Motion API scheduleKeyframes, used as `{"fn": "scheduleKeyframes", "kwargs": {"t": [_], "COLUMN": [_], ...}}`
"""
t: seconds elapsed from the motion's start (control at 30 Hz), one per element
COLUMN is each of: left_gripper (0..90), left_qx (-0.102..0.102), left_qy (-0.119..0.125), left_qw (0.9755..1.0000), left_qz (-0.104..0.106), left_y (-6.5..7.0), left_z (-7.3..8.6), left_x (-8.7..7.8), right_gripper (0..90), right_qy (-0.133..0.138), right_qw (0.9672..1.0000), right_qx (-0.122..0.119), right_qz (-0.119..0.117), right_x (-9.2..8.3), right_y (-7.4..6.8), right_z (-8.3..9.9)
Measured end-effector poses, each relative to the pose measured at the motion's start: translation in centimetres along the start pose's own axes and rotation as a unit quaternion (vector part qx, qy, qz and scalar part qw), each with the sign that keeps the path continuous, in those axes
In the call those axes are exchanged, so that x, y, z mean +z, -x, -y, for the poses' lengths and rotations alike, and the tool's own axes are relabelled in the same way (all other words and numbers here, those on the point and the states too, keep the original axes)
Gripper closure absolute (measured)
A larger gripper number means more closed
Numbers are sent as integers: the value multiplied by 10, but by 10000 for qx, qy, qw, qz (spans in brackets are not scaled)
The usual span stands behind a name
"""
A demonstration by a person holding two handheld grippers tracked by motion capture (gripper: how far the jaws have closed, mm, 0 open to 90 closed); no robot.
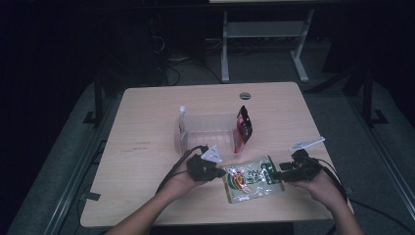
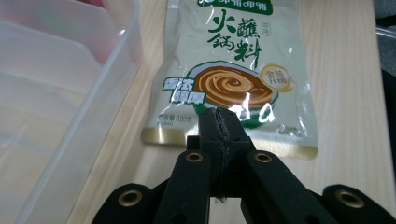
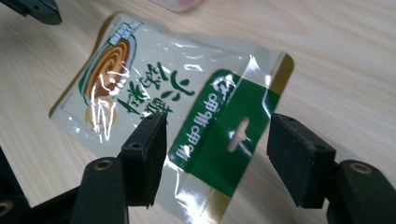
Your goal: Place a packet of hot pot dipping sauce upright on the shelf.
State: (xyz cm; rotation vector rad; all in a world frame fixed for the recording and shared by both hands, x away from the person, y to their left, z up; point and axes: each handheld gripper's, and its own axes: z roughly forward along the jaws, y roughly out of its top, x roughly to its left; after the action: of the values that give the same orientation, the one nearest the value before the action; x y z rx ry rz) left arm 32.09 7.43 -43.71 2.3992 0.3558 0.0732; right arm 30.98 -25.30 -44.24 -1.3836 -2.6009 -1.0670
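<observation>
Your left gripper [image 1: 219, 172] is sitting right at the left end of the flat, shiny, pale green sauce packet with the brown swirl picture [image 1: 253, 178]. In the left gripper view its two black jaws are pressed tight together, and the tip [image 2: 219, 122] is lying over the bottom edge of the packet [image 2: 233, 74]. I cannot tell if any of the packet's edge is pinched between them.

Your right gripper [image 1: 275, 175] is waiting at the other end of the packet, the end with the dark green strip and the little hang hole. In the right gripper view its jaws are spread wide, one on each side of that green strip [image 3: 224, 135], and they are not squeezing it.

The packet is lying flat on the light wooden table [image 1: 147, 142], near your edge of it and between your two hands. Just behind the packet, farther from you, the clear plastic box [image 1: 205, 131] is standing open. In the left gripper view its see-through wall [image 2: 84, 116] is running just beside the packet's long side. A small red and black pouch [image 1: 244, 125] is leaning upright at the right end of the box, behind the packet.
</observation>
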Motion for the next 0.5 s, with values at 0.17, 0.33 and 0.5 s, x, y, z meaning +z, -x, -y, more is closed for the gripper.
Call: {"fn": "scheduleKeyframes", "kwargs": {"t": [0.17,0.33,0.5], "left_gripper": [894,886,879], "left_qx": [3,60,104], "left_qy": [-113,-101,-99], "left_qw": [9999,9999,9999], "left_qz": [30,-2,-19], "left_y": [0,1,2], "left_z": [-3,-6,-11], "left_x": [15,21,24], "right_gripper": [365,366,367], "right_qy": [-32,-20,-25], "right_qw": [10000,10000,10000], "right_qx": [43,37,31], "right_qz": [33,33,13], "right_x": [0,-1,0], "right_y": [4,6,7], "right_z": [2,2,2]}}
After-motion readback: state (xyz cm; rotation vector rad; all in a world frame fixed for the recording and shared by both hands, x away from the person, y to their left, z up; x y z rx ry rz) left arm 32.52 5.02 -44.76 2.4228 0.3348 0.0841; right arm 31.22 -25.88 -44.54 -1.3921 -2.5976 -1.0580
